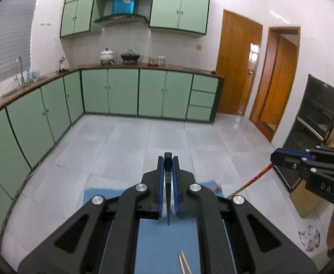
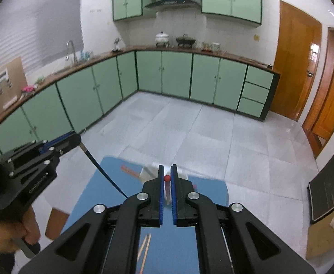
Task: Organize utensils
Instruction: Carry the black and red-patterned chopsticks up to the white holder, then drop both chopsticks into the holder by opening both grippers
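Note:
My left gripper [image 1: 168, 159] is shut on a dark blue chopstick [image 1: 168, 205] that runs back between the fingers; in the right wrist view this gripper [image 2: 73, 140] is at the left with the dark chopstick [image 2: 105, 173] slanting down from it. My right gripper [image 2: 167, 169] is shut on a red-tipped chopstick [image 2: 167, 178]; in the left wrist view it [image 1: 272, 158] is at the right with the red patterned chopstick [image 1: 253, 179] slanting down. Both hover above a blue mat [image 2: 189, 242]. A light wooden pair of chopsticks [image 2: 145, 251] lies on the mat, also in the left wrist view [image 1: 184, 262].
A clear container [image 2: 153, 171] and a red flat item [image 2: 130, 171] sit at the mat's far end. A brown board [image 2: 56, 226] lies left of the mat. Green kitchen cabinets [image 1: 121, 91] line the far wall, wooden doors [image 1: 237, 68] at right, a dark cabinet [image 1: 315, 125] near right.

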Demonstrator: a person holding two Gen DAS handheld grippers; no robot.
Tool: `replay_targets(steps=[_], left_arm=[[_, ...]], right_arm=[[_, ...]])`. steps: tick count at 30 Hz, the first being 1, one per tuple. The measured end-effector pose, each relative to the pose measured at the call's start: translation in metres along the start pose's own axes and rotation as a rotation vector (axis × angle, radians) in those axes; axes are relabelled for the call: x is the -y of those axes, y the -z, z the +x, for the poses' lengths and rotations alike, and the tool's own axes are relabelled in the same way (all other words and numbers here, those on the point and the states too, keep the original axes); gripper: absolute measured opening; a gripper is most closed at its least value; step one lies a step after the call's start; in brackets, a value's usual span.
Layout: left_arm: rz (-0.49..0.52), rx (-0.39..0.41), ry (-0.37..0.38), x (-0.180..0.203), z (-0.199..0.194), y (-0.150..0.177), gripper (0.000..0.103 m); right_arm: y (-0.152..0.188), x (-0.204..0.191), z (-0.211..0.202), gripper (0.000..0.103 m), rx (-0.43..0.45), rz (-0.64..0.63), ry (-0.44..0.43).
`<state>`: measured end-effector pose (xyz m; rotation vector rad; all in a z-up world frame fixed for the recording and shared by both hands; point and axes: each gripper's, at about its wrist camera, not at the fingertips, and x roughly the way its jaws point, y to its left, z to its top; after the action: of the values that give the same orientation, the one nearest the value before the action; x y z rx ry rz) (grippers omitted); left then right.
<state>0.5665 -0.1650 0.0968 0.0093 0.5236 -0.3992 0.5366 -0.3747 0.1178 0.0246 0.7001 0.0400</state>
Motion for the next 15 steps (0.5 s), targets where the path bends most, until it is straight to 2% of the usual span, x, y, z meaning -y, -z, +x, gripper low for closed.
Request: replay_targets(steps=[3, 6, 10, 15], left_arm=[[0.004, 0.046, -0.028, 0.006, 0.023, -0.017, 0.006], [-0.009, 0.054, -0.044, 0.007, 0.054, -0.019, 0.006], [-0.017, 0.024, -0.051, 0.003, 0.104, -0.004, 0.006], [-0.045, -0.051, -0.045, -0.013, 0.155, 0.021, 0.006]], right_arm=[[-0.013, 0.011, 0.024, 0.005, 0.021, 0.045, 0.004], [-0.014, 0.025, 0.061, 0.005, 0.008, 0.082, 0.013], [-0.008, 0.041, 0.112, 0.005, -0.027, 0.107, 0.029], [0.008, 0.059, 0.168, 0.005, -0.095, 0.144, -0.007]])
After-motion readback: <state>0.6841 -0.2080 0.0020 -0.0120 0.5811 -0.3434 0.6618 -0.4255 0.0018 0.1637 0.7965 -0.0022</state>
